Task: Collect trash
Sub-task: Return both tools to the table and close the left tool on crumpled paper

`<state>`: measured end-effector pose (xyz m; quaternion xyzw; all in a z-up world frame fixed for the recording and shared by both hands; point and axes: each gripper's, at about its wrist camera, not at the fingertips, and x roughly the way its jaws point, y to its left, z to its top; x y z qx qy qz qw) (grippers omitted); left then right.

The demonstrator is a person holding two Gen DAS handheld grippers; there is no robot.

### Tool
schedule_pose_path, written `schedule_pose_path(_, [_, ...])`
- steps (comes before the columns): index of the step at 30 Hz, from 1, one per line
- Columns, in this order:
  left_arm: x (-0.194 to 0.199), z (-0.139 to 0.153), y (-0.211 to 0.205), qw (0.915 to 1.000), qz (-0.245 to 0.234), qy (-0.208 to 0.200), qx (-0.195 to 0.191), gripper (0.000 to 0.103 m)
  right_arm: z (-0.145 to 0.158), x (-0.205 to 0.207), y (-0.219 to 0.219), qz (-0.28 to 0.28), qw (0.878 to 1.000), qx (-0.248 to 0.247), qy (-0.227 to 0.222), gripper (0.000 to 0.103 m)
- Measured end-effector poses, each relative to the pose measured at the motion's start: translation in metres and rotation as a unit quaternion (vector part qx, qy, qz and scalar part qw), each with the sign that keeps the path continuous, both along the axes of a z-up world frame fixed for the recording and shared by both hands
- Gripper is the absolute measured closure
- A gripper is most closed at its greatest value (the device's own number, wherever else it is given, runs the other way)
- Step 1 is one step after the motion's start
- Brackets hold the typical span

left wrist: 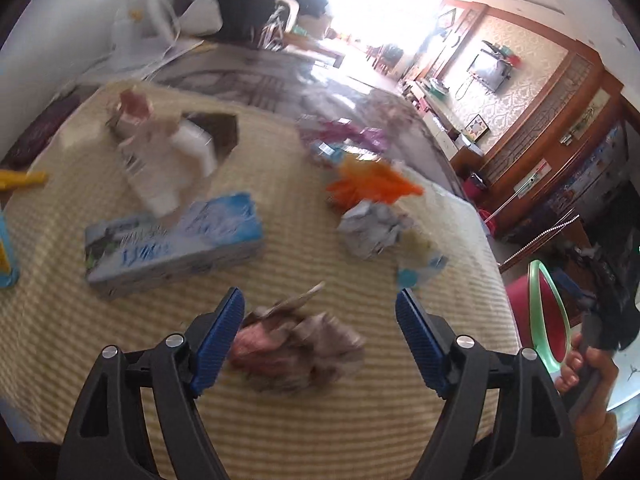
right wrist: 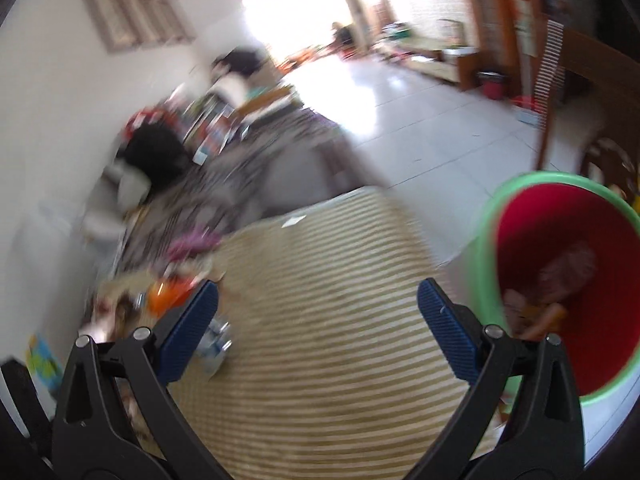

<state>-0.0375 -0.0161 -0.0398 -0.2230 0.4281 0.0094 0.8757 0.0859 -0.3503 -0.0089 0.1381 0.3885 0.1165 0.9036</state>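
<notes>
Lying on a striped woven mat (left wrist: 280,420) that covers the bed, the trash runs left to right in the left wrist view: a yellow item (left wrist: 22,179) at the edge, a torn white-and-pink wrapper (left wrist: 160,152), a blue-and-white carton (left wrist: 172,244) lying flat, a crumpled brownish-pink wad (left wrist: 296,350), a purple wrapper (left wrist: 352,136), an orange scrap (left wrist: 372,186), a crumpled grey-white paper ball (left wrist: 374,228) and a small light-blue scrap (left wrist: 420,270). Left gripper (left wrist: 320,336): jaws wide, nothing pinched; the brownish-pink wad sits between the blue pads, close to the left one, though blur hides any contact. Beyond the mat's right edge stands a red bin with a green rim (left wrist: 548,312). Right gripper (right wrist: 318,330): jaws wide and empty above bare mat, with the orange scrap (right wrist: 168,294) to its left; the bin (right wrist: 560,280), at right, holds some crumpled pieces.
</notes>
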Motion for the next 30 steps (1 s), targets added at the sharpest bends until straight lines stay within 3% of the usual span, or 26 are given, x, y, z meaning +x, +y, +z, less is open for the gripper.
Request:
schedule_pose_path(3, [-0.002,-0.020,-0.003,0.9997,-0.014,0.017,-0.006,0.027,-0.005,0.007,0.043,0.040,0.999,-0.002,0.014,0.005])
schedule_pose_path(5, [-0.001,-0.025,-0.006,0.9997,-0.019,0.017,-0.003,0.019,-0.011,0.009,0.063,0.053,0.998,-0.006,0.022,0.005])
schedule_pose_path(11, [0.004,-0.037,-0.013,0.9976,-0.030,0.003,0.062,0.012,-0.029,0.018,0.119,0.093,0.994,-0.046,0.042,0.005])
schedule_pose_path(15, [0.005,-0.045,0.003,0.9988,-0.007,0.016,0.046,0.011,-0.038,0.021,0.139,0.108,0.991,-0.069,0.047,0.005])
schedule_pose_path(19, [0.006,-0.047,0.013,0.9994,0.008,0.021,0.027,0.012,-0.041,0.020,0.157,0.137,0.988,-0.057,0.043,0.005])
schedule_pose_path(22, [0.005,-0.049,0.016,0.9992,0.012,0.026,0.028,0.013,-0.043,0.020,0.176,0.168,0.984,-0.045,0.046,0.005])
schedule_pose_path(25, [0.004,-0.052,0.021,0.9987,0.026,0.032,0.031,0.025,-0.049,0.019,0.196,0.193,0.979,-0.041,0.055,0.005])
schedule_pose_path(30, [0.000,-0.053,0.033,0.9981,0.048,0.033,0.018,0.040,-0.059,0.019,0.212,0.198,0.976,-0.076,0.055,0.011])
